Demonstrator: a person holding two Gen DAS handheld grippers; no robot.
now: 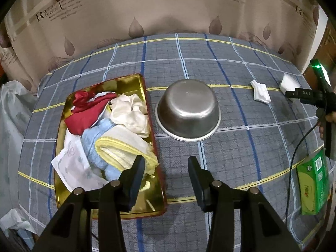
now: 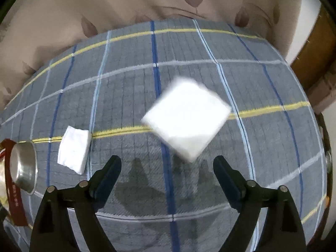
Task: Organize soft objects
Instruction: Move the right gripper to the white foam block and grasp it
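Note:
A gold tray point(image 1: 134, 84) with a red rim holds a pile of soft things: a red cloth point(image 1: 84, 113), a cream cloth point(image 1: 130, 113), a blue towel point(image 1: 94, 142) and a yellow-edged cloth point(image 1: 124, 147). My left gripper point(image 1: 166, 168) is open and empty, over the tray's right edge. My right gripper point(image 2: 167, 163) is open and empty, just short of a white folded pad point(image 2: 187, 117) lying on the checked cloth. The pad looks blurred. A second white folded tissue point(image 2: 73, 149) lies to its left. Both show in the left wrist view, the tissue point(image 1: 260, 92) and the pad point(image 1: 289, 83).
An upturned steel bowl point(image 1: 188, 111) stands right of the tray. A green tissue pack point(image 1: 313, 189) lies at the table's right edge. A printed curtain point(image 1: 168, 10) hangs behind. Plastic bags point(image 1: 12, 105) sit off the left edge.

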